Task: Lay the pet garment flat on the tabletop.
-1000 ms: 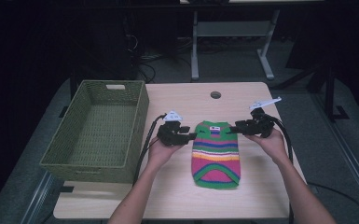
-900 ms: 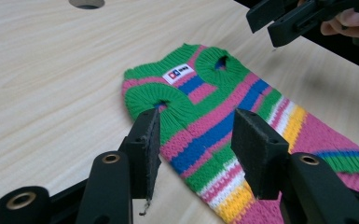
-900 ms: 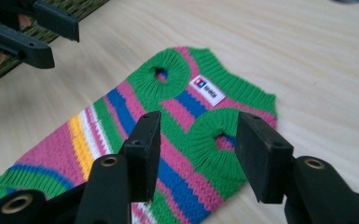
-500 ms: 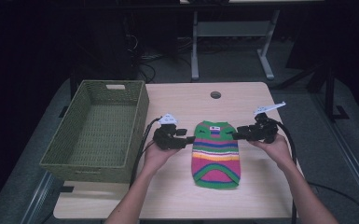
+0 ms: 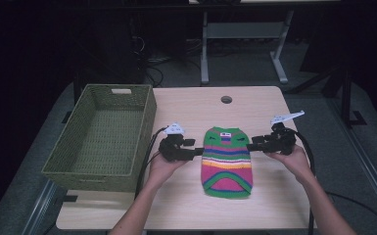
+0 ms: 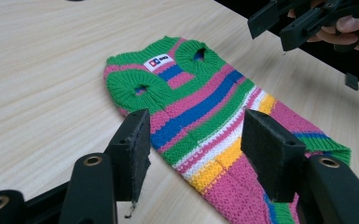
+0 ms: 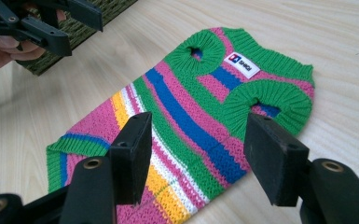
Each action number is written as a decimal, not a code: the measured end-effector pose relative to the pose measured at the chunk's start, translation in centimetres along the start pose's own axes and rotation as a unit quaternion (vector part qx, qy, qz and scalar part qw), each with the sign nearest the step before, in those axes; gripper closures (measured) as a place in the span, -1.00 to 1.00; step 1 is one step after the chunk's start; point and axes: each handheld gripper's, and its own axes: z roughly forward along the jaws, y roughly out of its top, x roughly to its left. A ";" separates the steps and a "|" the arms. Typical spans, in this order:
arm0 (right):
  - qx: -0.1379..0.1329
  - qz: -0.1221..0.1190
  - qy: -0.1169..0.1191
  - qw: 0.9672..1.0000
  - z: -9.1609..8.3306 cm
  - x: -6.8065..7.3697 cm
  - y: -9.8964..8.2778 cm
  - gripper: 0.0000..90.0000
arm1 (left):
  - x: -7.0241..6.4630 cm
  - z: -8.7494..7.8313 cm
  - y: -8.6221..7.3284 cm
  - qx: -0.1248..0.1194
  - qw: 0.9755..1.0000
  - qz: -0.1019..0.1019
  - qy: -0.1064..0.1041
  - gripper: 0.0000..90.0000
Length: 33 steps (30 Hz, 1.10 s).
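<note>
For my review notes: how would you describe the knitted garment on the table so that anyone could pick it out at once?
On the pale wooden table, right of the green woven basket, a small striped sweater lies flat between the left claw and right claw. It is the only knitted piece: pink, green, blue and yellow stripes, two round green-edged holes and a white label.

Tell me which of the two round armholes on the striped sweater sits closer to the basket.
The armhole on the sweater's left side in the high view, nearest the left gripper. The other armhole lies across the white label, toward the right gripper, farther from the basket.
</note>
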 end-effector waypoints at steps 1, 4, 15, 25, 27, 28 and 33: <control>0.000 -0.001 0.000 1.000 0.0 0.1 -0.1 -0.09 | -0.1 0.0 -0.1 -0.004 1.000 -0.003 -0.001 -0.08; -0.001 0.000 0.000 1.000 -0.2 0.2 -0.3 -0.11 | -0.3 -0.1 -0.4 -0.002 1.000 -0.001 -0.002 -0.09; 0.002 -0.007 0.003 1.000 -0.9 0.7 -0.6 -0.15 | -0.4 -0.7 -1.1 0.002 1.000 -0.005 -0.002 -0.16; 0.000 -0.011 0.004 1.000 -0.9 1.1 -1.8 -0.20 | -0.9 -1.2 -2.0 0.007 1.000 -0.006 0.002 -0.24; 0.001 -0.009 0.005 1.000 -1.0 1.2 -2.0 -0.21 | -1.0 -1.3 -2.1 0.005 1.000 -0.006 0.000 -0.27; 0.001 -0.011 0.006 1.000 -1.1 1.2 -2.1 -0.21 | -1.2 -1.3 -2.1 0.001 1.000 -0.006 -0.001 -0.27; -0.001 -0.007 0.005 1.000 -1.3 1.4 -2.6 -0.23 | -1.7 -1.4 -2.3 0.004 1.000 -0.003 -0.005 -0.28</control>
